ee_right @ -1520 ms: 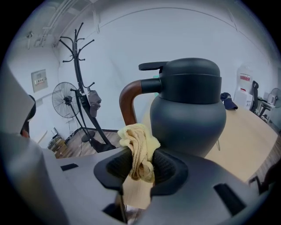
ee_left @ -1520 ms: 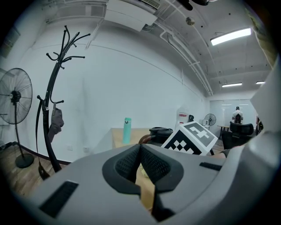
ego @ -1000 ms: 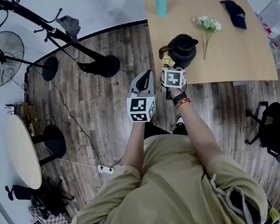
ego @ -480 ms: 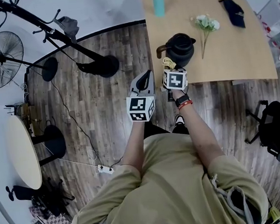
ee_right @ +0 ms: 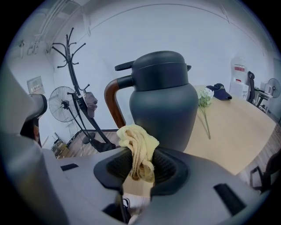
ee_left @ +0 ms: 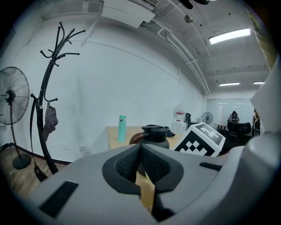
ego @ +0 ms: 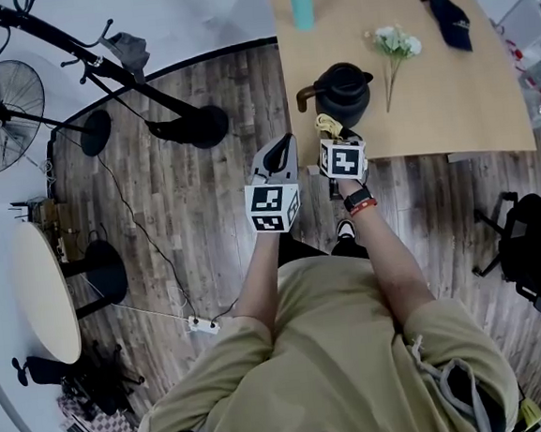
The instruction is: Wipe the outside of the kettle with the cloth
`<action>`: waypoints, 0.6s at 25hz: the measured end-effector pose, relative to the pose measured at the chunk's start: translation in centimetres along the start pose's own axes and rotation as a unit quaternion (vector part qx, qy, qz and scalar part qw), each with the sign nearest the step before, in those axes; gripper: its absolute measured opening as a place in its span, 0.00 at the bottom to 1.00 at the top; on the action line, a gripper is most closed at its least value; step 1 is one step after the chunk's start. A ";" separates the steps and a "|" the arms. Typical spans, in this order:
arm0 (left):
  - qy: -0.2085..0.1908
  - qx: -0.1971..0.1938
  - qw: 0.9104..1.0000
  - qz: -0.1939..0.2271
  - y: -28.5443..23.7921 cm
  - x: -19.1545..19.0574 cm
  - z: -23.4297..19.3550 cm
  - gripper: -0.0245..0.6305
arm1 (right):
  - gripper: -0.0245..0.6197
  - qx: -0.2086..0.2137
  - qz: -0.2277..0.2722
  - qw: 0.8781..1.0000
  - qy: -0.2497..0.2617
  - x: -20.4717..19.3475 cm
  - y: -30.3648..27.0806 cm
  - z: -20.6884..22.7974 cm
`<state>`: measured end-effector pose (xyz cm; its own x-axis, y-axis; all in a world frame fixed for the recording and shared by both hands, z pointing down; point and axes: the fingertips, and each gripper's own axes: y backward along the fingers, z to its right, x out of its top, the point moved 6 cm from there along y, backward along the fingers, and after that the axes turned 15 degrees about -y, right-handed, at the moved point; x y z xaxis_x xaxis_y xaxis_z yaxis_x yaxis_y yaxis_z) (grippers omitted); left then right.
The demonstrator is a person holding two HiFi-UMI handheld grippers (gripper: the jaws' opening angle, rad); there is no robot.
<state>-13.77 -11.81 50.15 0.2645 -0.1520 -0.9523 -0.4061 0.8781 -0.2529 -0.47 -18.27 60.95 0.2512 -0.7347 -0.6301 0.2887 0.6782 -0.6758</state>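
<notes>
The right gripper (ee_right: 140,166), clamped on the yellow cloth (ee_right: 138,145), hangs just beside the kettle (ee_right: 163,103).

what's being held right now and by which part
The right gripper pinches the cloth by its bunched lower end, the rest sticking up. The left gripper is shut, empty.

Beige short-sleeved T-shirt (ego: 329,346), lower centre. Black watch (ego: 352,194), red band (ego: 360,203) on right wrist. Grey left hand-held gripper (ego: 284,147) and right hand-held gripper (ego: 329,132): black-white marker cubes (ego: 272,210), dark ribbed pads (ee_left: 127,165).
</notes>
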 end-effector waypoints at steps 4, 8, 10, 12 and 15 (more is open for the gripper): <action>0.001 0.002 1.000 -0.005 -0.5 0.0 0.8 0.07 | 0.24 0.005 -0.001 1.000 0.007 0.1 0.6 0.9; 0.004 0.003 1.000 -0.008 -1.0 0.0 1.6 0.07 | 0.24 0.005 -0.002 1.000 0.014 -0.1 1.0 2.0; 0.007 0.003 1.000 -0.006 -1.2 0.1 2.3 0.07 | 0.24 0.004 -0.003 1.000 0.015 -0.2 1.3 2.7; 0.008 0.001 1.000 -0.005 -1.5 0.3 2.9 0.07 | 0.24 0.002 -0.004 1.000 0.016 -0.1 1.6 3.4; 0.009 0.000 1.000 -0.006 -1.9 0.4 3.8 0.07 | 0.24 -0.001 -0.005 1.000 0.018 0.0 1.9 4.4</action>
<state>-9.58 -11.80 50.86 0.2542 -0.1697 -0.9522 -0.4028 0.8765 -0.2637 4.17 -17.01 61.33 0.2148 -0.7401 -0.6373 0.2899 0.6714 -0.6820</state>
